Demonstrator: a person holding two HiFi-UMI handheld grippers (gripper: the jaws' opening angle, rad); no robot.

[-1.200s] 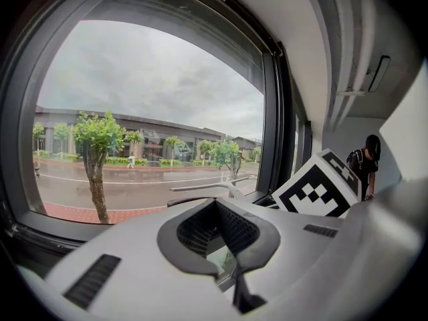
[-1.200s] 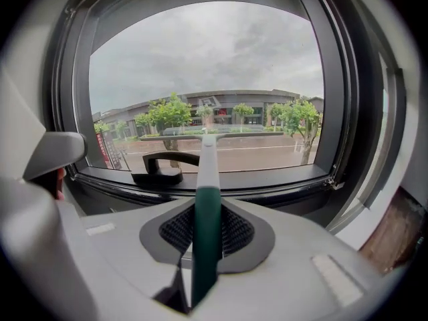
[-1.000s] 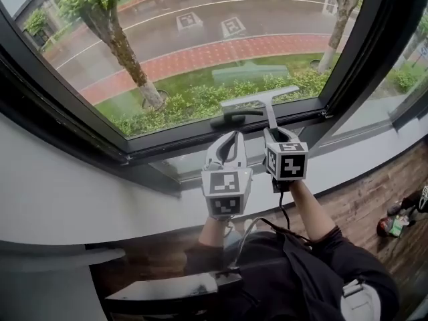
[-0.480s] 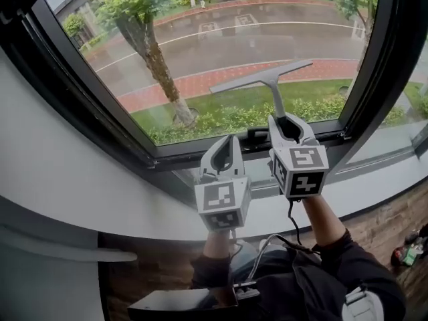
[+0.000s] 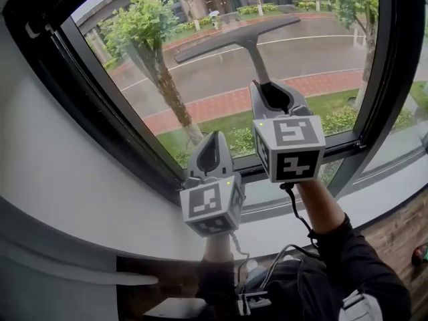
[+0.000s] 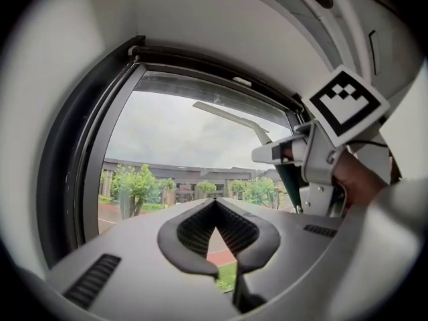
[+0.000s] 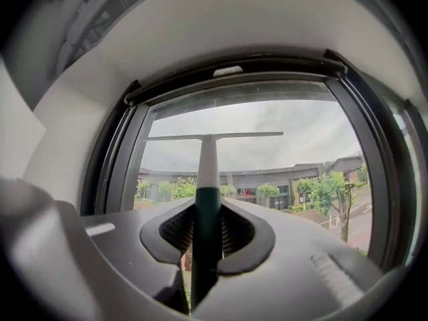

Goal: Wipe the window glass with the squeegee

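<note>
My right gripper [image 5: 271,91] is pinching the squeegee [image 5: 246,39] by its handle. Compared with a second ago I've hauled it from down near the sill at 6 o'clock up toward 12 on the window glass [image 5: 321,52]. The blade now sits high on the pane, left end tilted lower, and I can't tell if it's touching yet, but I'd say I'm lined up for a downward pull. Left gripper [image 5: 208,154] hangs at 7 o'clock off the right one, pressed together on nothing, same as before.
</note>
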